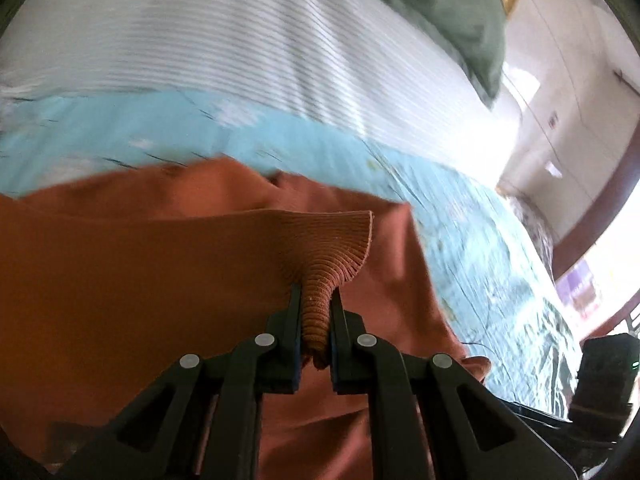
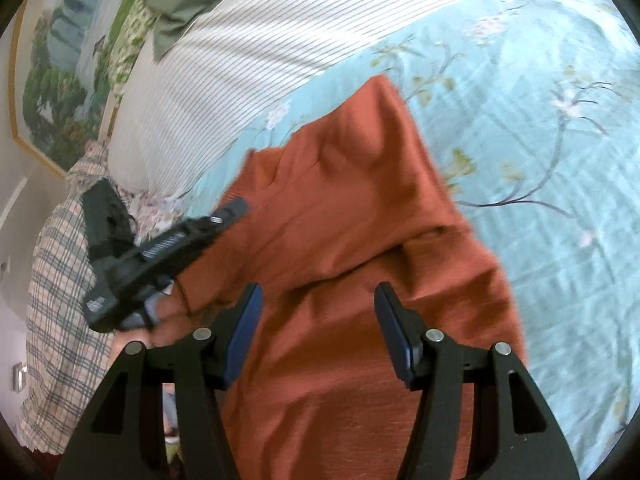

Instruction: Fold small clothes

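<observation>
A rust-orange garment [image 1: 120, 280] lies on a light blue floral bedspread [image 1: 460, 240]. My left gripper [image 1: 316, 300] is shut on the garment's ribbed cuff [image 1: 336, 248], which bunches between the jaws and is lifted over the rest of the cloth. In the right wrist view the same garment [image 2: 360, 220] spreads across the bedspread [image 2: 540, 140]. My right gripper [image 2: 318, 300] is open and empty, just above the orange cloth. The left gripper [image 2: 230, 210] shows at the left, at the garment's edge.
A white striped pillow [image 2: 240, 72] lies beyond the garment, with a green cushion [image 1: 452, 12] behind it. A plaid fabric [image 2: 56, 300] lies at the left bed edge. A landscape picture [image 2: 60, 80] hangs on the wall.
</observation>
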